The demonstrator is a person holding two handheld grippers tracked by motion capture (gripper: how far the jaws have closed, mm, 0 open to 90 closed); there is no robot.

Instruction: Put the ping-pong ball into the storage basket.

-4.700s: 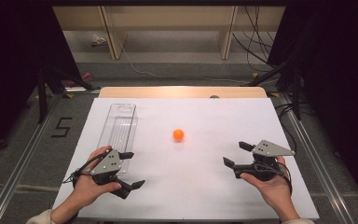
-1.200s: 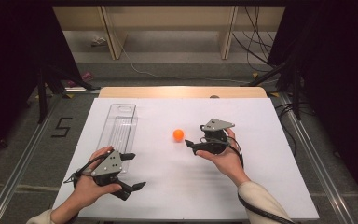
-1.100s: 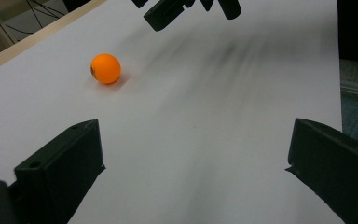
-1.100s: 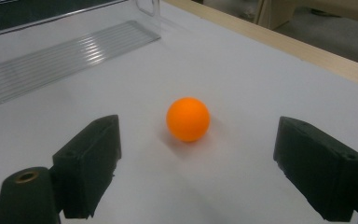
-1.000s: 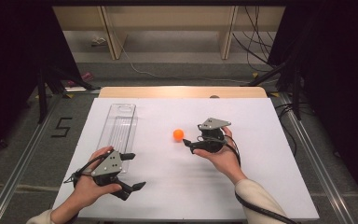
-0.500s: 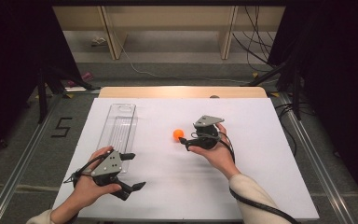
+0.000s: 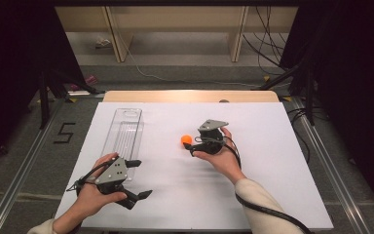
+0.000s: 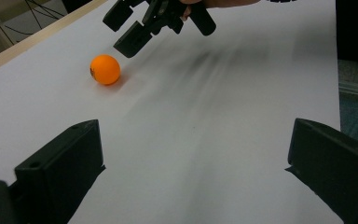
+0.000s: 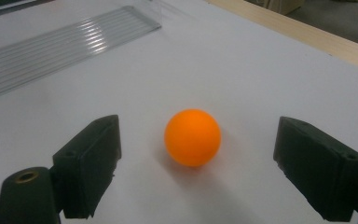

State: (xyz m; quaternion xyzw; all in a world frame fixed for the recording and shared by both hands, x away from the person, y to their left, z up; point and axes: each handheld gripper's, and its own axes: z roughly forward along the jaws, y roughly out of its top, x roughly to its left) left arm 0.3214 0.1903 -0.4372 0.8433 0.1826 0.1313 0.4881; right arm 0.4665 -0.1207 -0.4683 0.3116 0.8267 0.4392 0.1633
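Centring the small orange plastic ball (image 9: 192,136) between the right gripper (image 9: 196,154)'s wide-spread jaws matters most; closing slowly and evenly should stop it rolling across the table.

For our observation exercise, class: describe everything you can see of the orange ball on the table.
The orange ball is small, round and smooth, matt like plastic, with a faint dark mark on one side in the left gripper view. It rests on the white table, near the middle, casting a soft shadow. The right tool is open around it, one jaw on each side, neither touching. The clear tray lies apart to its left.
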